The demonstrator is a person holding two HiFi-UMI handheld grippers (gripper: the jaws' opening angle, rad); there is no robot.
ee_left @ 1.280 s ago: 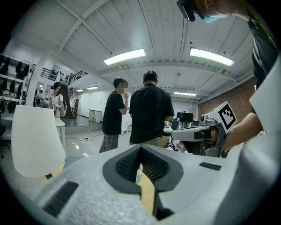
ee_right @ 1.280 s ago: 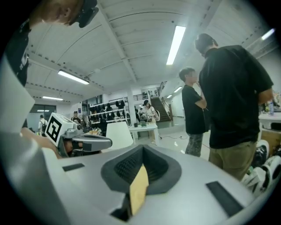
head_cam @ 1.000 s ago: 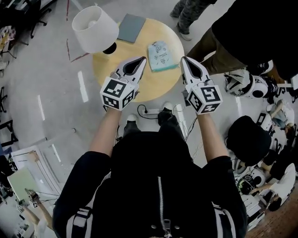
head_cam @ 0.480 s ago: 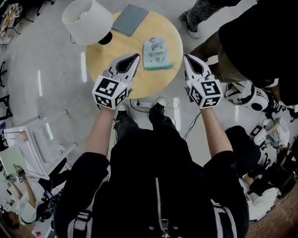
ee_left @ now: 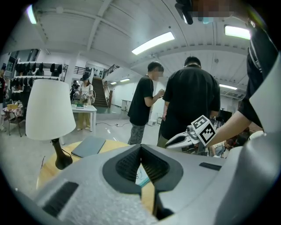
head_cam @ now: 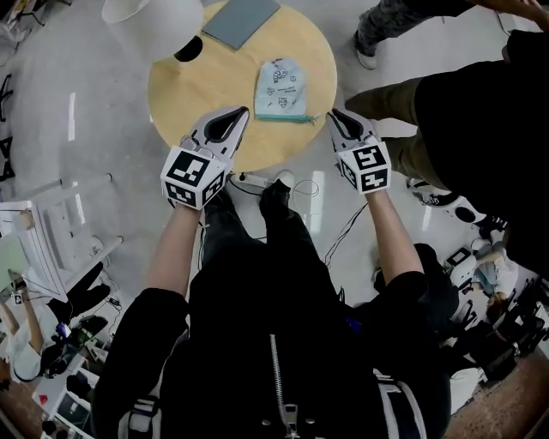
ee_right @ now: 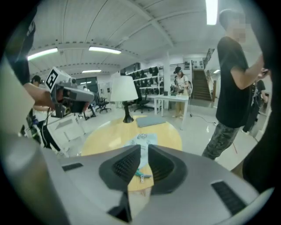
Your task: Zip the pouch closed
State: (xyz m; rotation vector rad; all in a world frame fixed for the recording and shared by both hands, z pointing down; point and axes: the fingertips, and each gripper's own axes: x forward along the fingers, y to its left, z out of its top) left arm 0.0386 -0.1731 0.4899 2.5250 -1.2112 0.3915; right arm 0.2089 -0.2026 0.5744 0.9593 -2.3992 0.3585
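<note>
A light blue printed pouch point(head_cam: 280, 89) lies flat on the round wooden table point(head_cam: 189, 86), its teal zipper edge point(head_cam: 286, 118) toward me. My left gripper point(head_cam: 243, 111) hovers over the table's near edge, just left of the pouch, jaws shut with nothing in them. My right gripper point(head_cam: 333, 112) sits at the table's near right rim, beside the pouch's zipper end, with a narrow gap between its jaws. In the right gripper view the pouch point(ee_right: 142, 140) and its teal zipper pull point(ee_right: 141, 176) show through that gap. Only a sliver of the pouch point(ee_left: 142, 176) is visible in the left gripper view.
A white-shaded lamp point(head_cam: 154, 13) and a grey notebook point(head_cam: 240, 19) stand on the table's far side. A person in dark clothes point(head_cam: 480, 120) stands close on the right. Cables point(head_cam: 274, 184) lie on the floor under the table's near edge.
Both grippers have drawn nearer to the pouch's zipper edge, the right one now at its corner. The view has shifted so the table sits higher in the frame.
</note>
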